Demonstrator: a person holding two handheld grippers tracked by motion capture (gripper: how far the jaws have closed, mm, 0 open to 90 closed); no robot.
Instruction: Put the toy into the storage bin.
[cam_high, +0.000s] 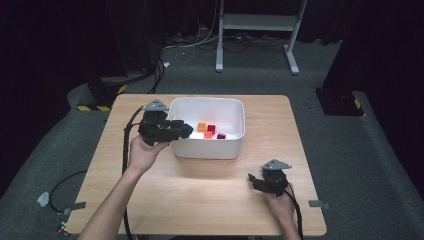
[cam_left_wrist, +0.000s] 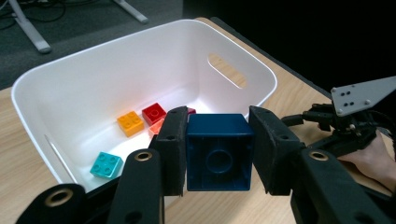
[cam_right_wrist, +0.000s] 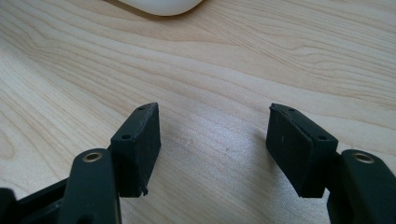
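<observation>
Left gripper (cam_left_wrist: 218, 154) pinches a dark blue square plastic brick (cam_left_wrist: 218, 154), hollow underside facing the camera, no long axis; right gripper (cam_right_wrist: 215, 149) jaws spread, empty.

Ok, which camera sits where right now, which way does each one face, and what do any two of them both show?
High view: above the person's side, facing forward and down on the table; both forearms, left gripper, right gripper.
Left gripper view: on the left gripper, facing into the white bin; its jaws clamp a dark blue brick.
Right gripper view: on the right gripper, facing bare tabletop; jaws apart, nothing between.
Shared: high and left gripper views both show the bin, its orange brick and the right gripper.
</observation>
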